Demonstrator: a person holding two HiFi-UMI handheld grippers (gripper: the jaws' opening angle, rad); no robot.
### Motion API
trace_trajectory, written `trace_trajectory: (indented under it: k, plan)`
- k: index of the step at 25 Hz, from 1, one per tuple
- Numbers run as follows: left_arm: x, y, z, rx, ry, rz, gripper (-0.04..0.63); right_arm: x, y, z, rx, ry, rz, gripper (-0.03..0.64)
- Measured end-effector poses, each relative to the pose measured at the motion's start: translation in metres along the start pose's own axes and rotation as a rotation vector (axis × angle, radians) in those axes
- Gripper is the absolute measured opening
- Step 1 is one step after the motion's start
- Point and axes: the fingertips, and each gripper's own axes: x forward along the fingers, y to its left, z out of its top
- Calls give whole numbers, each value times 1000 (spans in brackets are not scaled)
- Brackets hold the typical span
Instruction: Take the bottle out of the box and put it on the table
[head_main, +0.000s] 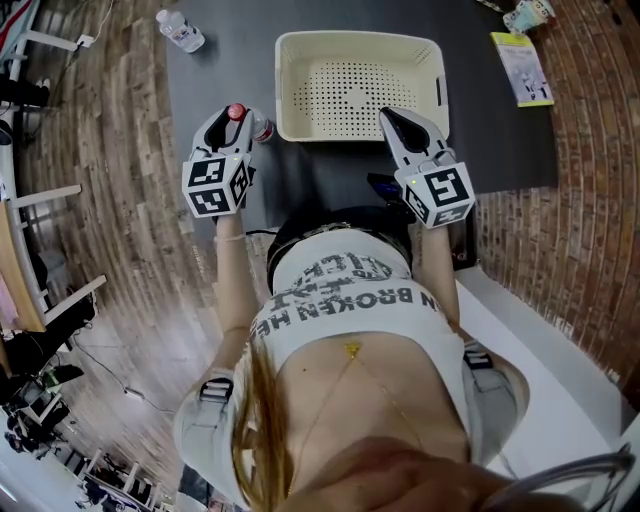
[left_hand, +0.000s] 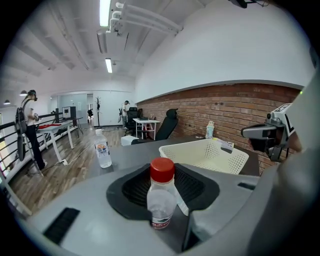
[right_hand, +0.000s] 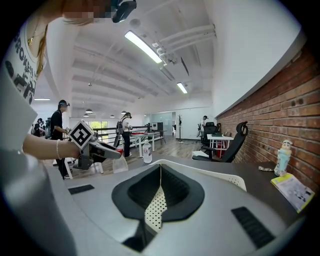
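Nearest to us, at centre left of the head view, our left gripper (head_main: 237, 122) has its jaws closed on a clear plastic bottle with a red cap (head_main: 236, 112). In the left gripper view that bottle stands upright between the dark pads, with its cap above them. It is out of the box, over the dark grey table (head_main: 215, 75) and just left of the box's near left corner. We cannot tell whether its base touches the tabletop. At centre right, our right gripper (head_main: 389, 116) has its jaws drawn together and its tips at the near rim of the cream perforated plastic box (head_main: 286, 90). In the right gripper view only that dotted plastic shows through the narrow slit between the jaws. Farther off, at the upper left of the head view, a second clear bottle with a white cap (head_main: 181, 31) stands on the table. A yellow-edged booklet (head_main: 522, 68) lies at the upper right. Beyond the table, the left gripper view shows a black office chair (left_hand: 169, 125) at centre and a red brick wall (left_hand: 225, 107) on the right.
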Motion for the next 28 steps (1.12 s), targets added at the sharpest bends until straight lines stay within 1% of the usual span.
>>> trace_trajectory:
  k: [6, 17, 28]
  plan:
    - [-4, -2, -4, -6, -10, -8, 153, 0, 0, -4, 4, 6, 2, 9]
    - [-8, -2, -5, -23, -54, -3, 153, -4, -3, -7, 4, 12, -10, 9]
    - [-7, -3, -5, -31, -61, 1, 153, -7, -3, -9, 6, 16, -6, 9]
